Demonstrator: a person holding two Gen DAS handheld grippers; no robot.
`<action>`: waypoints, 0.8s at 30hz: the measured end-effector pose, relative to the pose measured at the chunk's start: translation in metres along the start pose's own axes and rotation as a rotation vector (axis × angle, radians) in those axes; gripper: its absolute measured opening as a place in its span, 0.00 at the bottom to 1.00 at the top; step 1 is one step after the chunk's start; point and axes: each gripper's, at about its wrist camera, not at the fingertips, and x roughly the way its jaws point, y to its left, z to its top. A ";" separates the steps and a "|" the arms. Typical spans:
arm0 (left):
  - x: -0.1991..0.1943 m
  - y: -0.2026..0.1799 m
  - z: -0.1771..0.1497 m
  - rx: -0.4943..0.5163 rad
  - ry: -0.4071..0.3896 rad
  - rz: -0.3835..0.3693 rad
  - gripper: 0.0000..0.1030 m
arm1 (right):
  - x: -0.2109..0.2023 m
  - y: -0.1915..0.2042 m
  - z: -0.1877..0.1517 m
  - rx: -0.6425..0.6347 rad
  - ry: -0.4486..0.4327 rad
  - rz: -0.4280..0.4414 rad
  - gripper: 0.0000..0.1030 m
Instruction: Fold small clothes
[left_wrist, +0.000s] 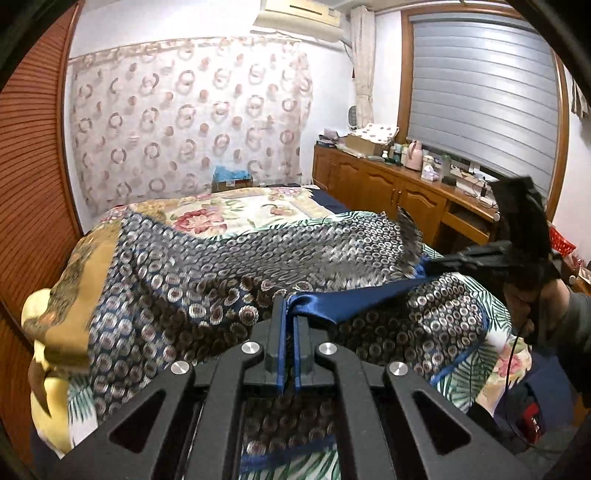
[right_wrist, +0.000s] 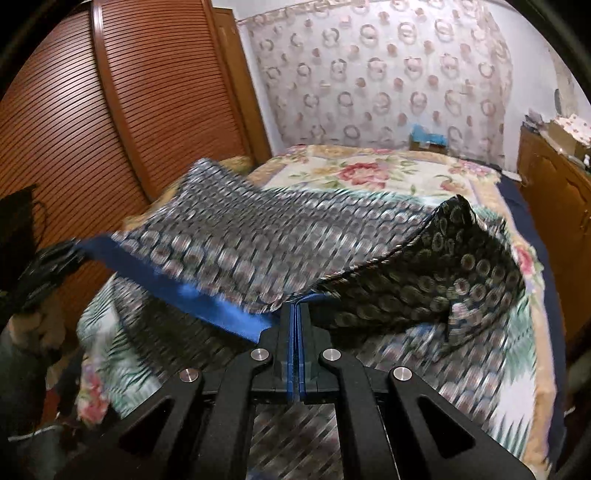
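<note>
Blue-edged scarf (left_wrist: 229, 266) — between both grippers

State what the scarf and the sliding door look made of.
Scarf: thin silky woven cloth, judging by its glossy blue border and fringed end; real silk or synthetic is unclear. Door: slatted reddish-brown wood or wood-look board with a slight sheen.

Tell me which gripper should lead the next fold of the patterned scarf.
Neither clearly. Left gripper and right gripper are both shut on the scarf along its blue border, lifting it above the bed. Probably both carry it together.
</note>
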 end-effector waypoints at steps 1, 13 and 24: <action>0.001 0.000 -0.005 -0.002 0.005 0.006 0.04 | -0.005 0.006 -0.010 0.001 0.011 0.014 0.01; 0.012 0.000 -0.048 -0.040 0.083 0.035 0.09 | -0.005 0.029 -0.059 -0.001 0.132 -0.063 0.13; 0.005 0.021 -0.052 -0.089 0.058 0.078 0.32 | -0.045 -0.007 -0.045 0.056 0.030 -0.198 0.36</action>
